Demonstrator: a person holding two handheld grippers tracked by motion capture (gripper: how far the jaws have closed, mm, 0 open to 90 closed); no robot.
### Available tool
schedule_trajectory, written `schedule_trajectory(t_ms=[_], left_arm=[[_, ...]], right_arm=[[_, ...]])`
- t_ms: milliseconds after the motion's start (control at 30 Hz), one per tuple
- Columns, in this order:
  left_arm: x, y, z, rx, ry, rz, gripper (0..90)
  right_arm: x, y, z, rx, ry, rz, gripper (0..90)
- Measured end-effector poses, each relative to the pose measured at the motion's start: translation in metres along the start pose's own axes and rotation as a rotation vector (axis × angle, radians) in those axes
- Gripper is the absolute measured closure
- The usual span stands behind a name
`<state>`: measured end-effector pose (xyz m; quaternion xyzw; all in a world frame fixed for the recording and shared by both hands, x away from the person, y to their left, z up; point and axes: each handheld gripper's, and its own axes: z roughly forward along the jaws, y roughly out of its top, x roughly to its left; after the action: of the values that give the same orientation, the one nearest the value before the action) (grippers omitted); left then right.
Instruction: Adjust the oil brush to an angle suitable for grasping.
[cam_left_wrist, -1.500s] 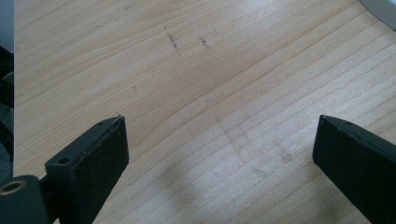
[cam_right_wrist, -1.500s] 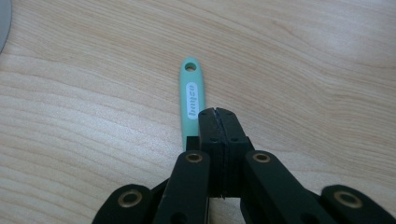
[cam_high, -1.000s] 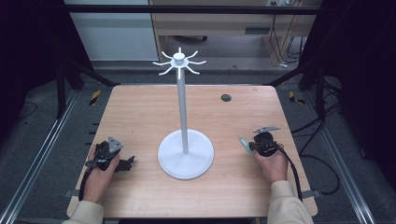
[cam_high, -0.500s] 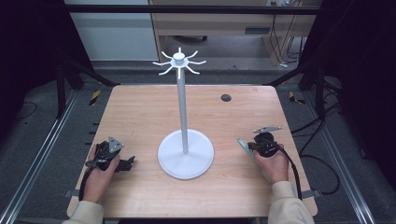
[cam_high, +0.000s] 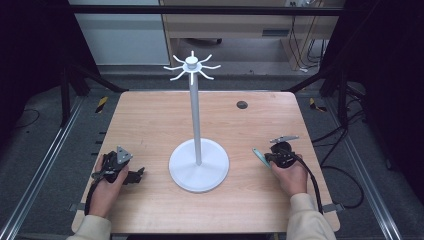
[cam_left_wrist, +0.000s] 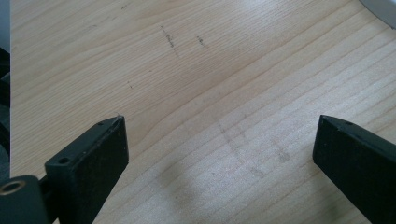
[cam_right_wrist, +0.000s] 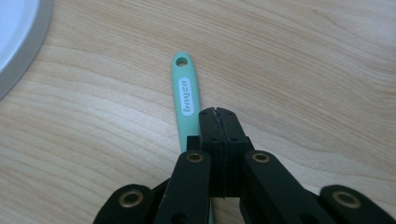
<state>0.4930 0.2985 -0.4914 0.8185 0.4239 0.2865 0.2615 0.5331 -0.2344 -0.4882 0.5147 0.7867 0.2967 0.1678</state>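
- The right gripper (cam_right_wrist: 218, 112) has its jaws pressed together; a mint-green handle (cam_right_wrist: 187, 100) with a hang hole and a white label runs out past the tips, on their left in the right gripper view. The jaws seem to pinch it, though the contact itself is hidden.
- In the high view the handle (cam_high: 259, 155) points from the right gripper (cam_high: 270, 158) toward the white stand (cam_high: 199, 165), its tip just short of the round base.
- The left gripper (cam_left_wrist: 219, 140) has its jaws spread wide over bare wood, nothing between them.
- In the high view the left gripper (cam_high: 136, 175) sits low on the counter (cam_high: 150, 120), aimed at the stand's base and near the counter's left edge.
- The left hand (cam_high: 107, 187) and right hand (cam_high: 290, 177) each wrap a gripper from behind, forearms coming in from the near edge.
- The far half of the counter lies open on both sides of the pole; a small dark disc (cam_high: 242, 104) sits near the far edge.
- Against the earlier frames, both grippers and the handle lie about where they were.
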Motion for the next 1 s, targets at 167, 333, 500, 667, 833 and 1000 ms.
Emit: schedule_trajectory(t_ms=[167, 333, 500, 667, 833, 1000], left_arm=[[0.001, 0.000, 0.000, -0.004, 0.001, -0.003, 3.0], [0.000, 0.000, 0.000, -0.003, 0.001, -0.005, 3.0], [0.001, -0.001, 0.000, -0.001, 0.000, -0.004, 3.0], [0.002, -0.001, 0.000, 0.001, 0.004, -0.005, 3.0], [0.002, -0.001, -0.001, 0.003, 0.006, -0.005, 3.0], [0.001, -0.001, -0.001, 0.002, 0.007, -0.002, 2.9]], right_arm=[[0.009, -0.002, -0.002, 0.020, 0.086, -0.032, 90.0], [0.020, -0.005, -0.005, 0.042, 0.131, -0.079, 90.0], [0.026, -0.004, -0.006, 0.054, 0.121, -0.118, 90.0], [0.029, 0.000, -0.012, 0.047, 0.091, -0.160, 90.0], [0.032, 0.000, -0.019, 0.059, 0.082, -0.190, 90.0], [0.033, 0.004, -0.036, 0.072, 0.062, -0.240, 90.0]])
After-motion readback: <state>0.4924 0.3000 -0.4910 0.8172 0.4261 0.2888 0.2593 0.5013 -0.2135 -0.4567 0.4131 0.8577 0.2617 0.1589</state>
